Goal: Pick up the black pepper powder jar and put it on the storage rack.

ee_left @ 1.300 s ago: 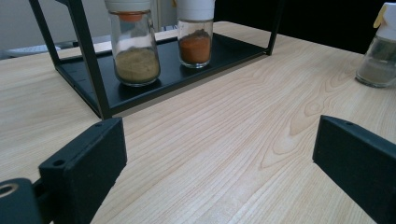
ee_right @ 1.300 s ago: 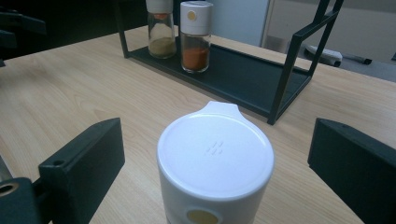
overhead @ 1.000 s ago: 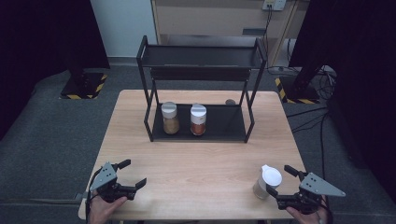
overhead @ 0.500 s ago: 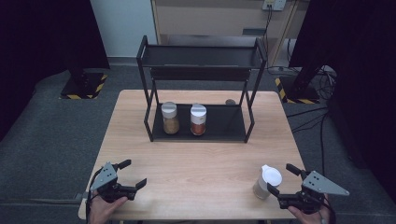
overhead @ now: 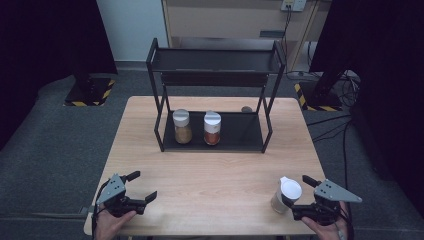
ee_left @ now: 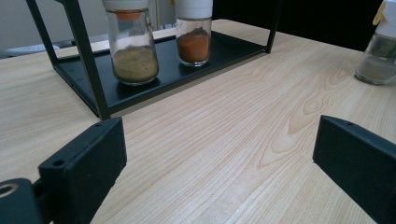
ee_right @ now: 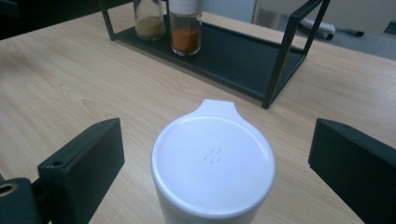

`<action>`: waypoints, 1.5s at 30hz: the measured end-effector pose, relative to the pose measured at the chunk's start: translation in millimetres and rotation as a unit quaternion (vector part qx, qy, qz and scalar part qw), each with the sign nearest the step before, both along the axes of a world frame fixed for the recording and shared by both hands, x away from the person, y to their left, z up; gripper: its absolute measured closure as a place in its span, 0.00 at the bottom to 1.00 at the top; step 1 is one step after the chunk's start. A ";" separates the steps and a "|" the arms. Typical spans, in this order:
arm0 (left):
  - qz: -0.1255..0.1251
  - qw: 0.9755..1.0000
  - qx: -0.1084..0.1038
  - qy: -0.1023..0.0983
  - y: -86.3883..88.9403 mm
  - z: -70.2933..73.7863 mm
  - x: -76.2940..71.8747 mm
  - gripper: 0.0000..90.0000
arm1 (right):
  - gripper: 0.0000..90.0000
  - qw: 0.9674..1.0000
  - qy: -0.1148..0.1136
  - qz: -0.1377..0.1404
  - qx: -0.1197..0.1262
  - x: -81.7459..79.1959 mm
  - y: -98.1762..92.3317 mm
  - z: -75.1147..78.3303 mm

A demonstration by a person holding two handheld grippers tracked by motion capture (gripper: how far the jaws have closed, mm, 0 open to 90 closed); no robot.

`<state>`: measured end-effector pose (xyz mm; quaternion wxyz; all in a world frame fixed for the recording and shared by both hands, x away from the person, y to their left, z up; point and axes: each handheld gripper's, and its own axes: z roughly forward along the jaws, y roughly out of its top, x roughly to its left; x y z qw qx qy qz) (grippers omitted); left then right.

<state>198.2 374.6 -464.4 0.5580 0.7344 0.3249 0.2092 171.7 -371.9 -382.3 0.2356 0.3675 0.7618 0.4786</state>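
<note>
A black two-tier rack [overhead: 216, 102] stands at the back of the wooden table [overhead: 215, 170]. Its lower shelf holds a jar of tan spice [overhead: 182, 127] [ee_left: 135, 53] [ee_right: 149, 21] and a jar of orange spice [overhead: 212, 128] [ee_left: 193, 39] [ee_right: 186, 30], both white-capped. A third white-capped jar [overhead: 285, 195] [ee_right: 213, 163] [ee_left: 379, 56] stands near the front right edge, between the jaws of my right gripper [overhead: 298, 196] [ee_right: 215, 154], which is open and not touching it. My left gripper [overhead: 142, 186] [ee_left: 219, 154] is open over bare wood at the front left.
The rack's upper shelf [overhead: 215, 62] is bare. A small dark round object [overhead: 246, 109] lies on the table behind the rack's right side. Grey floor surrounds the table, with cables [overhead: 345, 130] at the right.
The right gripper has shifted very slightly beside the jar. The jars, the rack and the left gripper have stayed put.
</note>
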 end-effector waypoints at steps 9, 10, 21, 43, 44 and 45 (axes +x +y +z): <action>-0.001 1.000 0.001 -0.001 -0.1 0.4 -0.2 0.02 | 0.11 0.999 0.032 -0.009 -0.021 7.3 11.2 -1.6; -0.002 1.000 0.001 -0.001 -0.1 0.4 -0.2 0.02 | 0.11 0.999 0.033 -0.010 -0.023 7.6 12.2 -2.3; -0.002 1.000 0.001 -0.001 0.0 0.6 -0.5 0.02 | 0.29 0.998 0.048 -0.025 -0.021 9.9 18.9 -9.8; -0.001 1.000 0.000 -0.001 0.2 0.5 -0.6 0.02 | 0.34 0.998 0.046 -0.019 -0.034 10.5 22.9 -5.5; -0.001 1.000 0.000 -0.001 0.2 0.5 -0.5 0.02 | 0.34 0.998 0.045 -0.019 -0.033 10.5 23.3 -5.1; -0.001 1.000 0.000 -0.001 0.2 0.4 -0.5 0.02 | 0.34 0.998 0.046 -0.017 -0.034 11.0 23.6 -4.1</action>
